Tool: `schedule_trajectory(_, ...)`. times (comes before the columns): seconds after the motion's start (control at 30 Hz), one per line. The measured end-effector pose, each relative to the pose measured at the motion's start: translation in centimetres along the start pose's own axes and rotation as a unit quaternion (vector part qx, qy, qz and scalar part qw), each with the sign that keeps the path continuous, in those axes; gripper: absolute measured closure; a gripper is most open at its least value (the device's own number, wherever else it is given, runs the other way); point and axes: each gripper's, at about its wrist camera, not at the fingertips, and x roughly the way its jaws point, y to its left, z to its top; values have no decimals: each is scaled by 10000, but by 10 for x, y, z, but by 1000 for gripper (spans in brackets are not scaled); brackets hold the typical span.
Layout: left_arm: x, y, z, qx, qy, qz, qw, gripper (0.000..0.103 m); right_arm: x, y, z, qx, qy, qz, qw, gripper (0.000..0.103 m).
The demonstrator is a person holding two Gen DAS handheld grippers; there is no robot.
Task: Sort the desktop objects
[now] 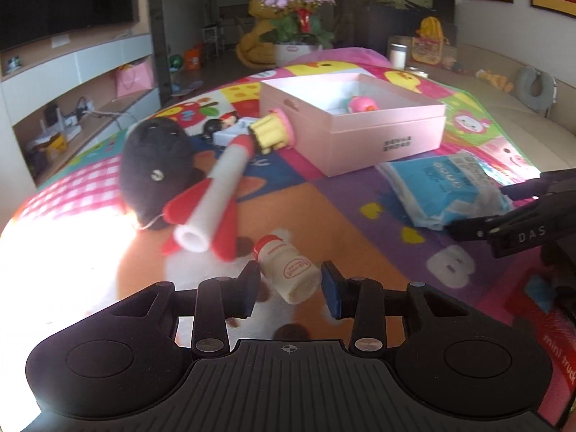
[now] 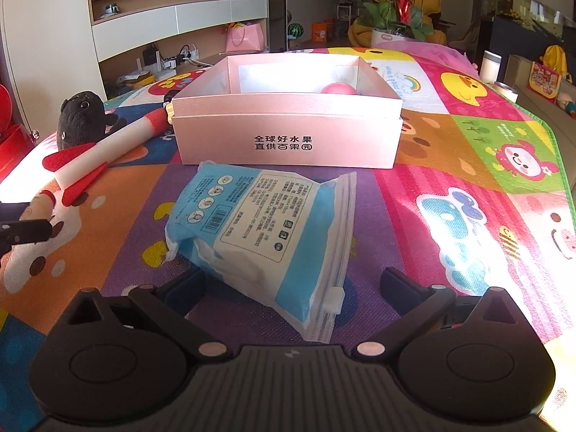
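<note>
My left gripper (image 1: 289,289) is open around a small white bottle with a red cap (image 1: 288,270) lying on the mat; the pads stand just off its sides. My right gripper (image 2: 291,288) is open wide around the near end of a blue and white plastic pack (image 2: 266,234), which also shows in the left wrist view (image 1: 442,187). A pink open box (image 2: 288,136) with a pink toy (image 2: 338,89) inside stands beyond the pack. A red and white foam rocket (image 1: 216,194) leans on a black plush toy (image 1: 158,165).
A colourful play mat (image 2: 468,165) covers the table. A yellow and pink toy (image 1: 271,131) and small figures (image 1: 223,124) lie by the box's left side. A flower pot (image 1: 295,46) stands at the far end. A red toy box (image 1: 547,324) is at the right.
</note>
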Motion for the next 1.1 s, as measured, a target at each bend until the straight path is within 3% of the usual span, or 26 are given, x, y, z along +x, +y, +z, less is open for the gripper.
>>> schedule_trajectory(0.17, 23, -28, 6, 159, 60, -372, 9992, 59, 0, 0, 0, -5, -2, -5, 10000, 0)
schedule_trajectory(0.33, 24, -30, 4, 304, 114, -373, 9988, 41, 0, 0, 0, -1, -5, -1, 10000, 0)
schedule_trajectory(0.43, 21, -19, 1, 317, 155, -125, 9993, 27, 0, 0, 0, -5, -3, -6, 10000, 0)
schedule_trajectory(0.63, 18, 6, 2, 163, 223, 391, 9989, 12, 0, 0, 0, -5, -5, -5, 10000, 0)
schedule_trajectory(0.87, 19, 30, 1, -100, 327, 982, 9946, 2, 0, 0, -1, -7, -5, -5, 10000, 0)
schedule_trajectory(0.97, 16, 31, -1, -279, 349, 913, 9948, 1, 0, 0, -1, -5, -7, -2, 10000, 0)
schedule_trajectory(1.1, 14, 22, -3, -470, 338, 413, 9975, 1, 0, 0, -1, -7, -7, -3, 10000, 0)
